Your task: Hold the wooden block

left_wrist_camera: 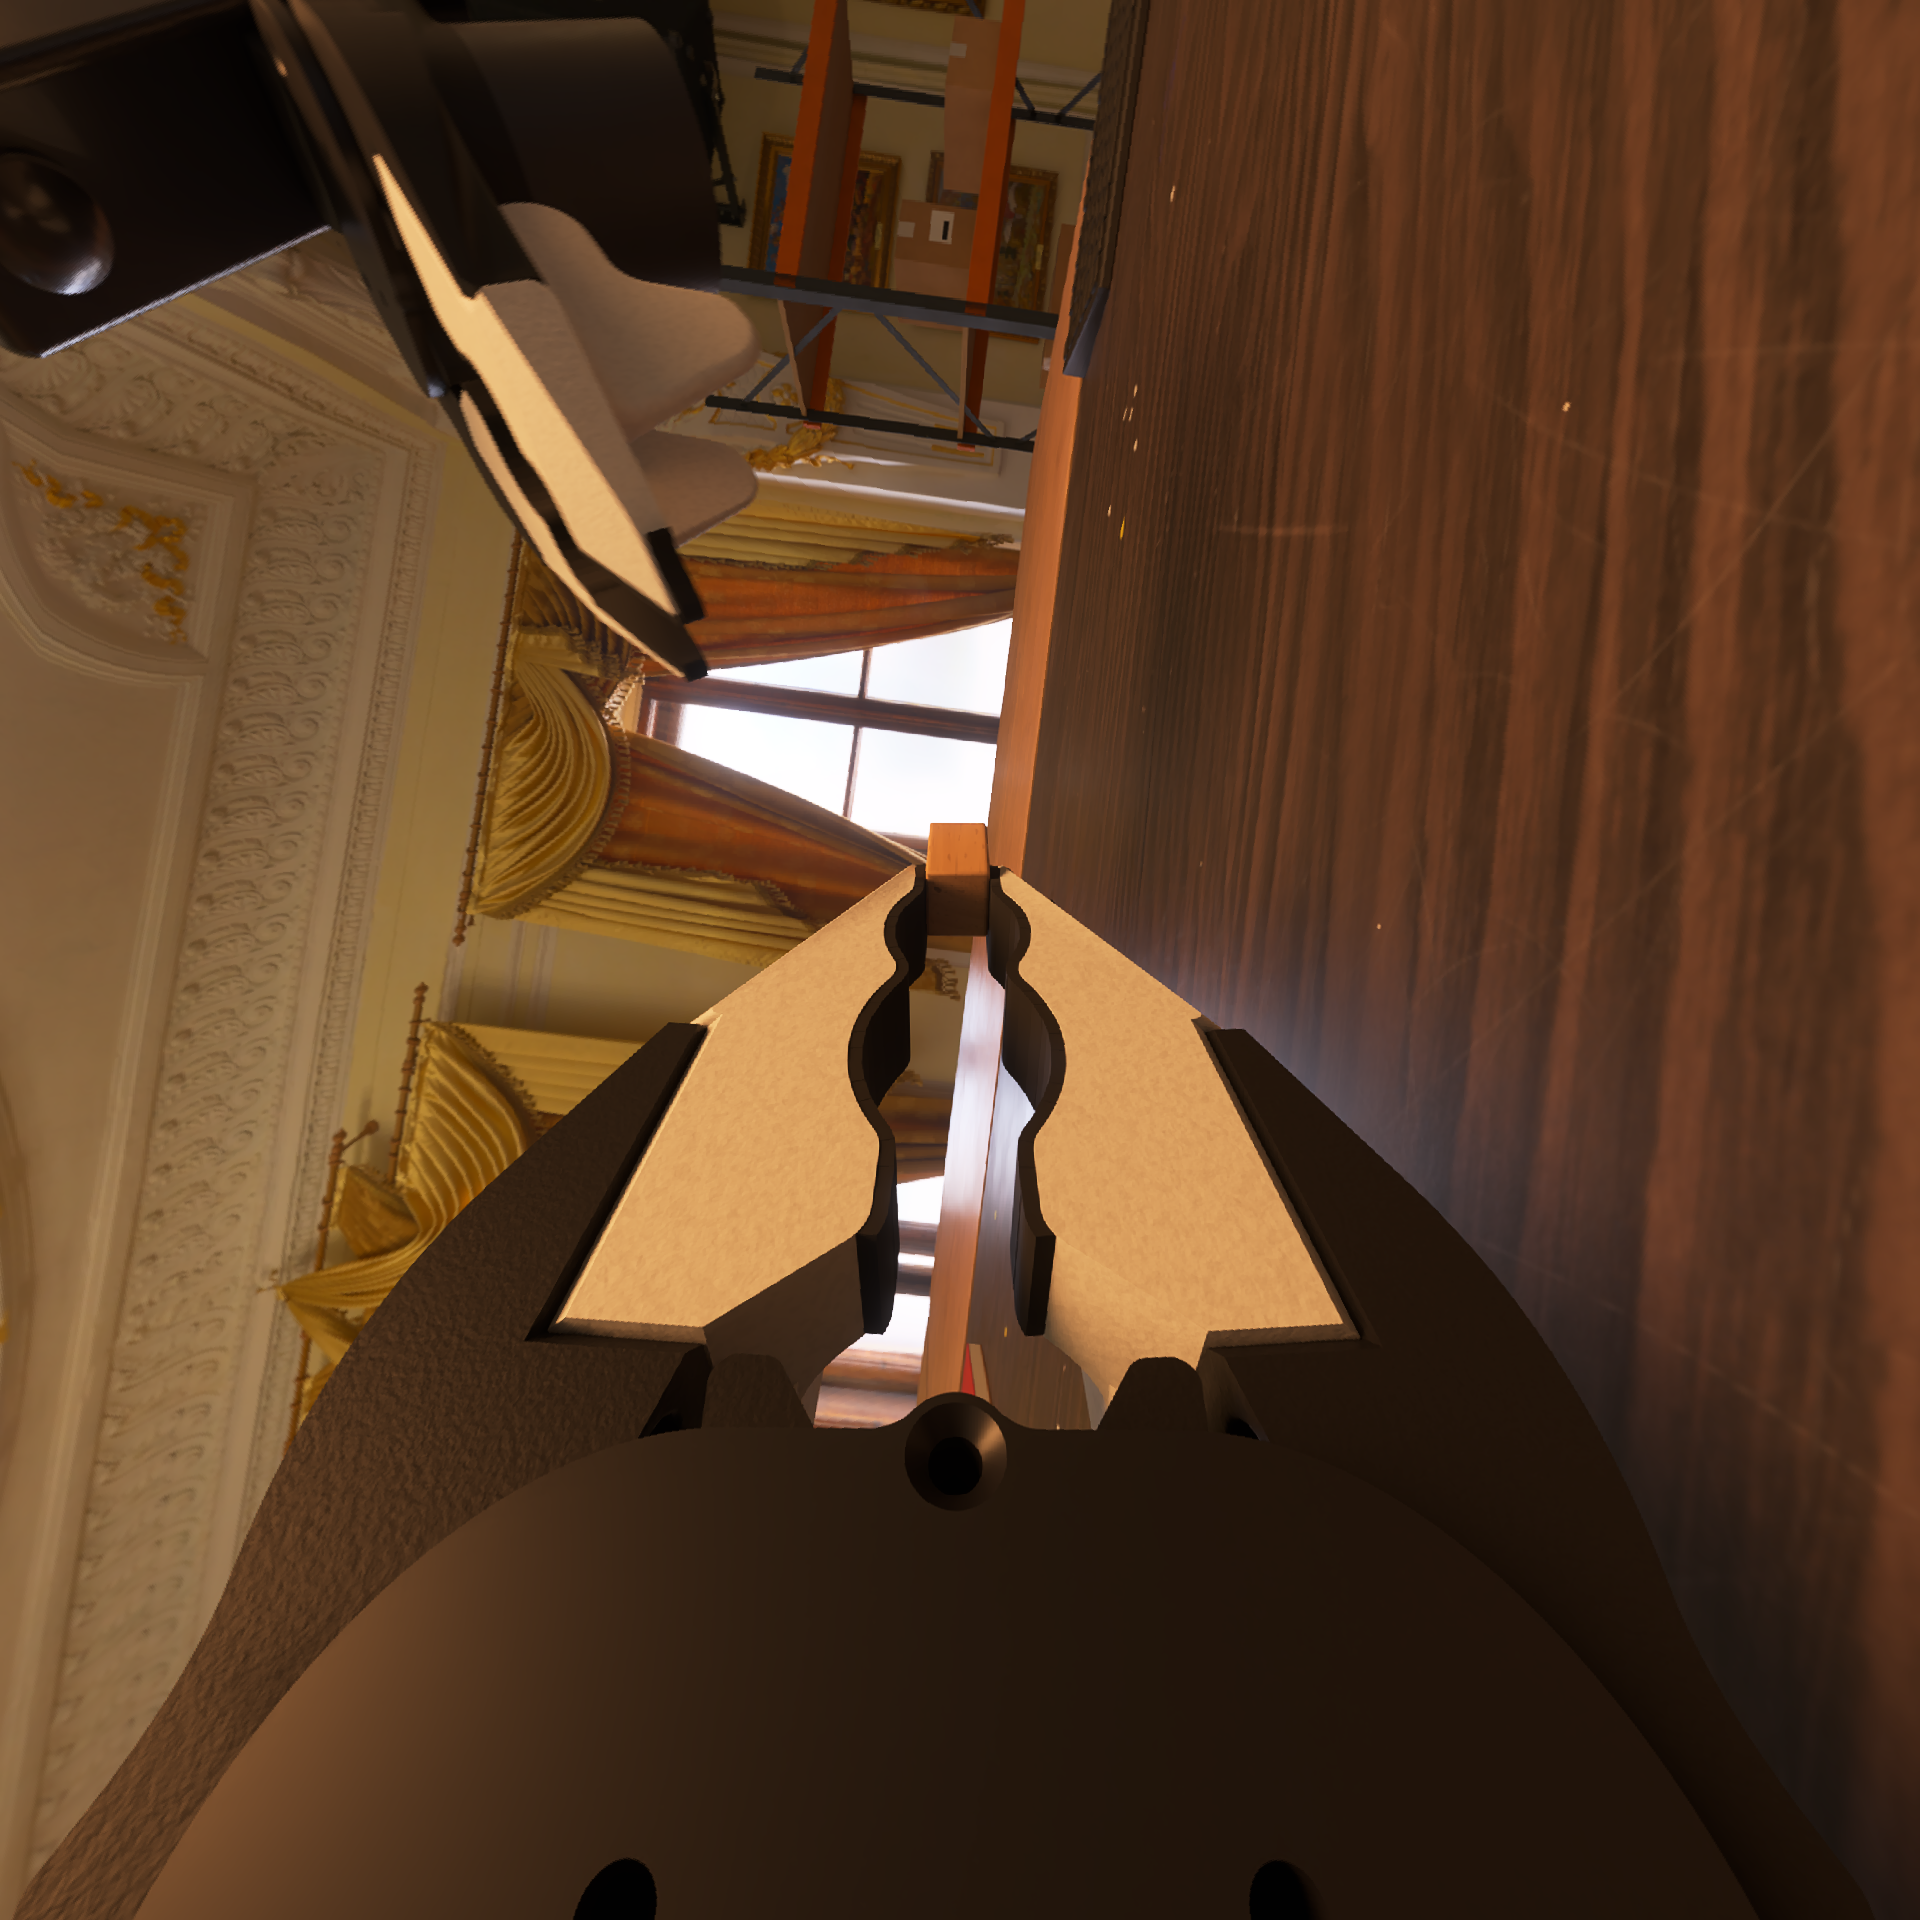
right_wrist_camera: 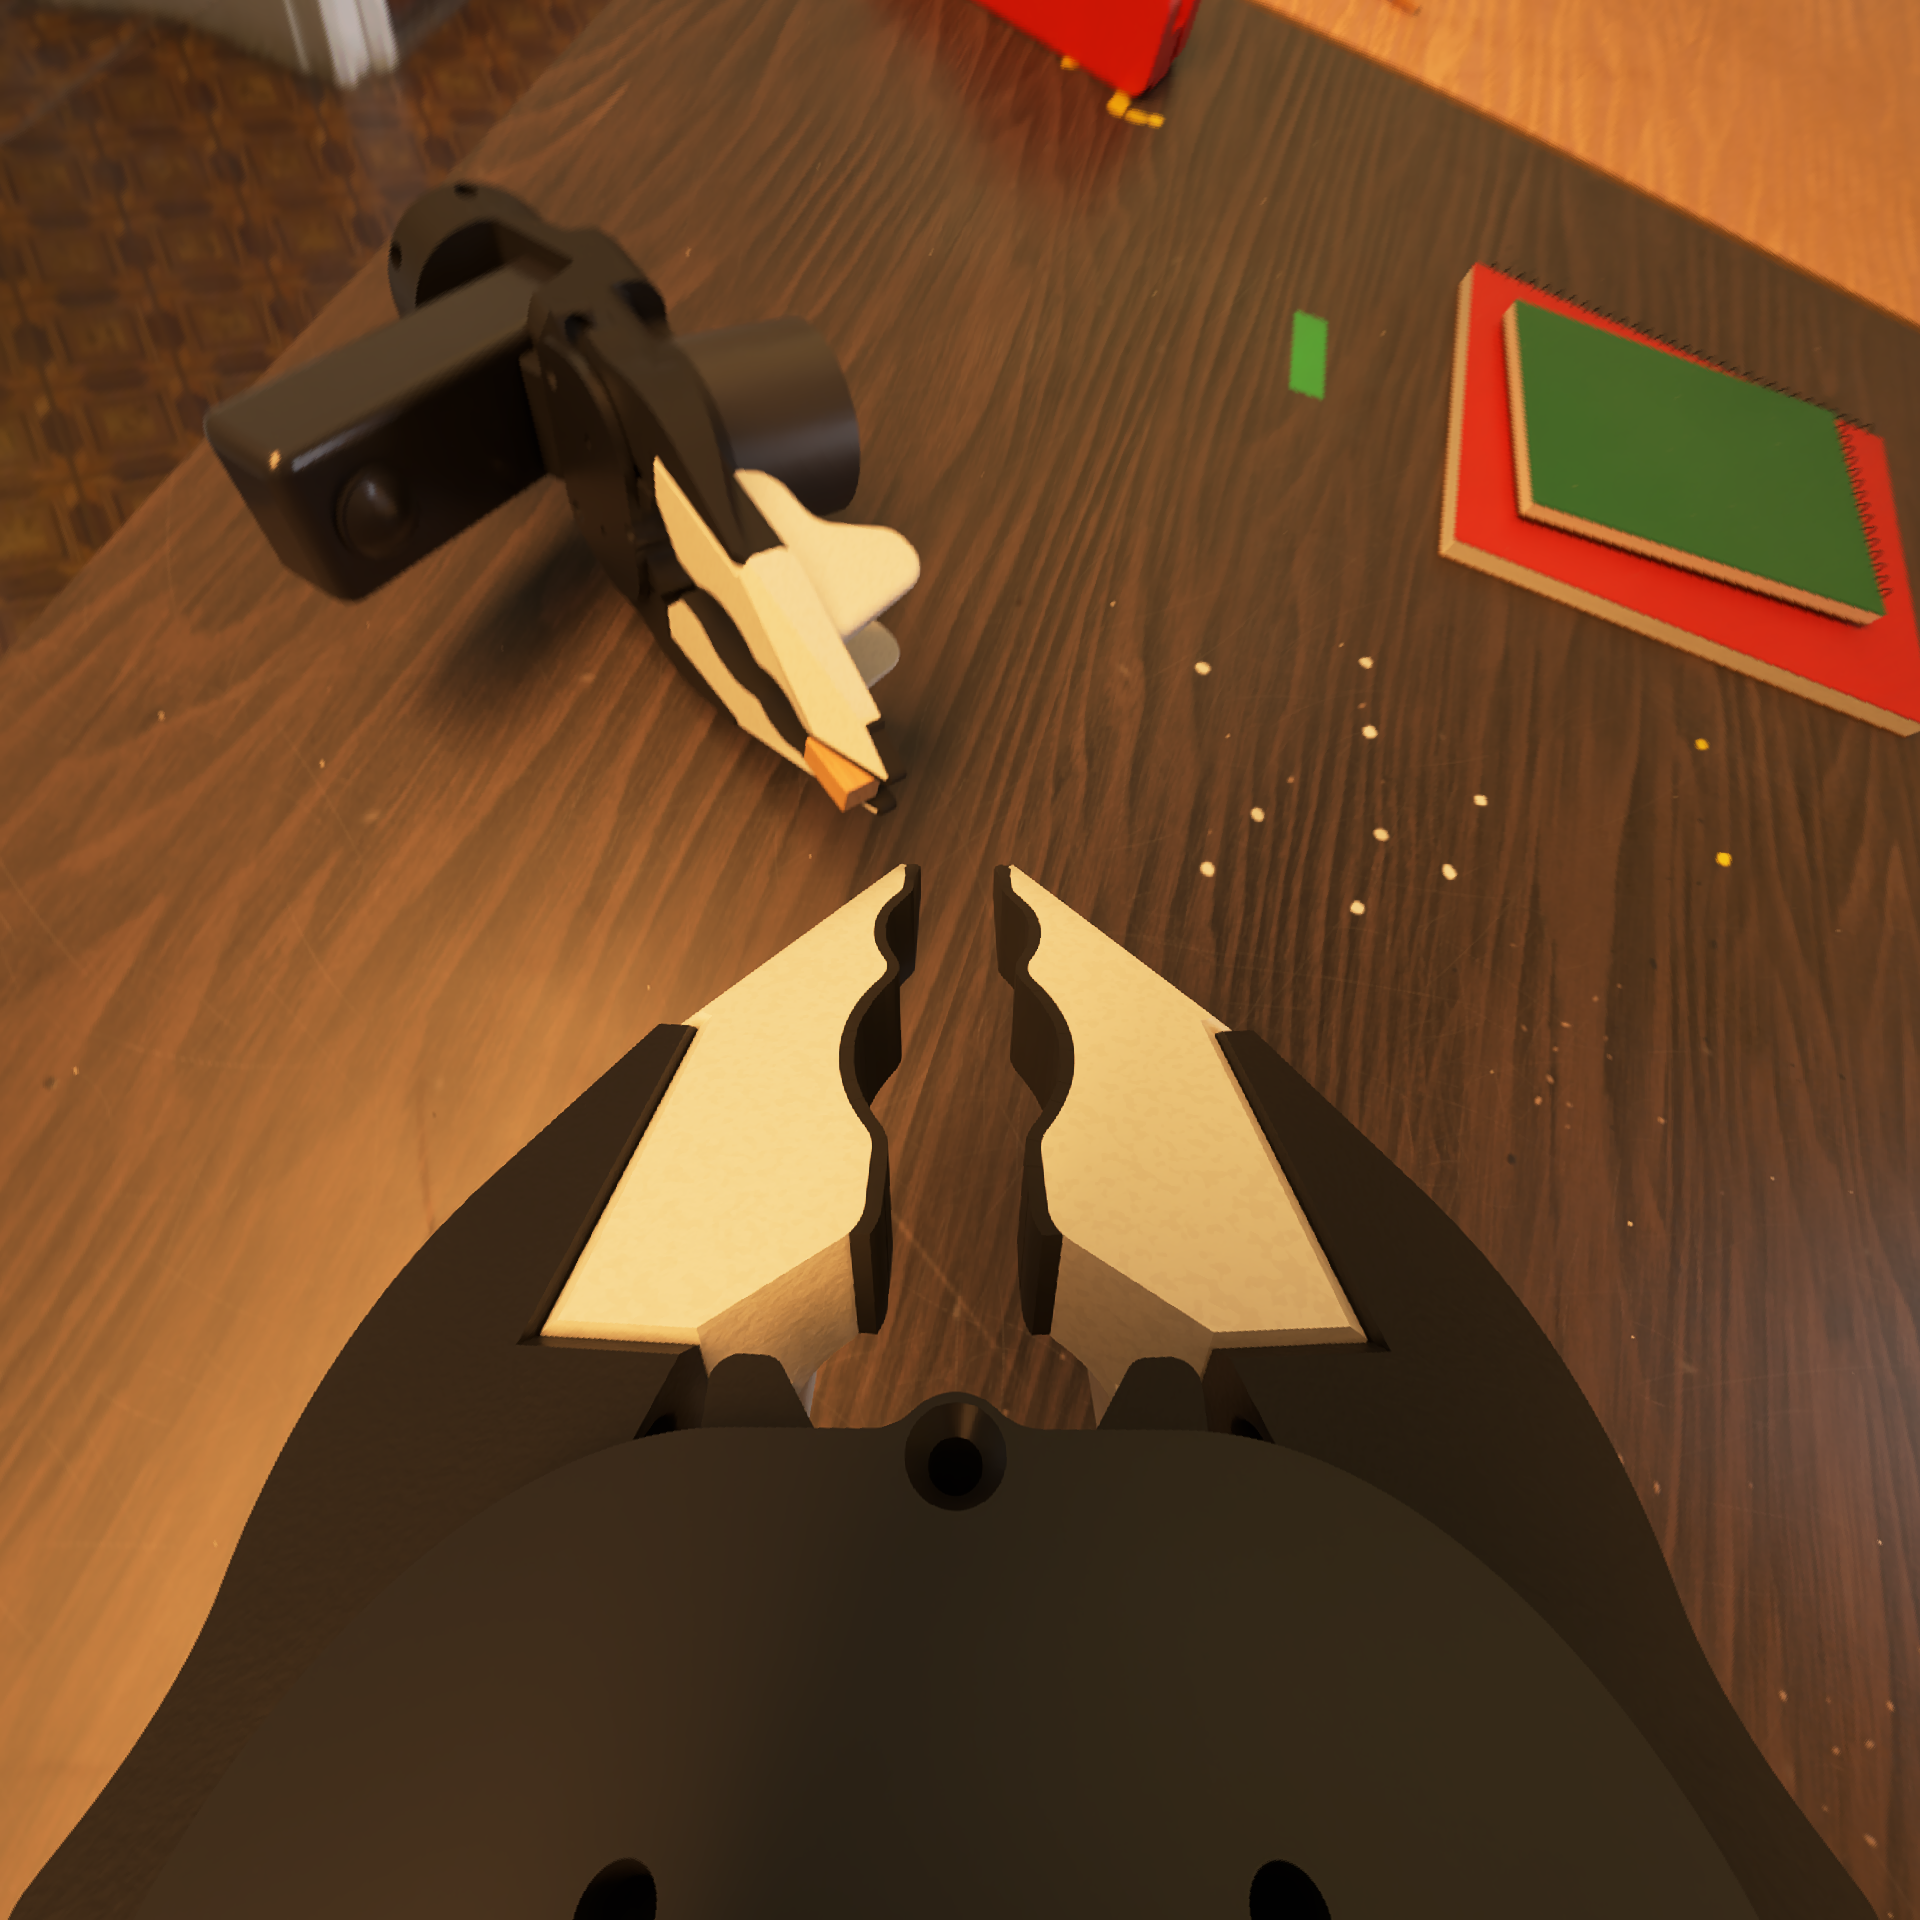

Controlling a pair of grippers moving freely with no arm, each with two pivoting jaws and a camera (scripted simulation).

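The wooden block [left_wrist_camera: 957, 854] is a small light-brown piece pinched between the fingertips of my left gripper [left_wrist_camera: 957, 883], close to the dark wooden table [left_wrist_camera: 1455, 935]. In the right wrist view the left gripper [right_wrist_camera: 871, 788] lies low over the table [right_wrist_camera: 416, 935] with the block [right_wrist_camera: 836, 775] sticking out of its tip. My right gripper [right_wrist_camera: 957, 883] hovers above the table just short of the block, its fingers a narrow gap apart with nothing between them. It also shows in the left wrist view [left_wrist_camera: 681, 644], at the upper left.
A green notebook [right_wrist_camera: 1683, 468] lies on a red one [right_wrist_camera: 1662, 634] at the right. A small green piece [right_wrist_camera: 1308, 353] and scattered crumbs [right_wrist_camera: 1371, 821] lie on the table. A red object [right_wrist_camera: 1101, 36] stands at the far edge. The table edge runs along the left.
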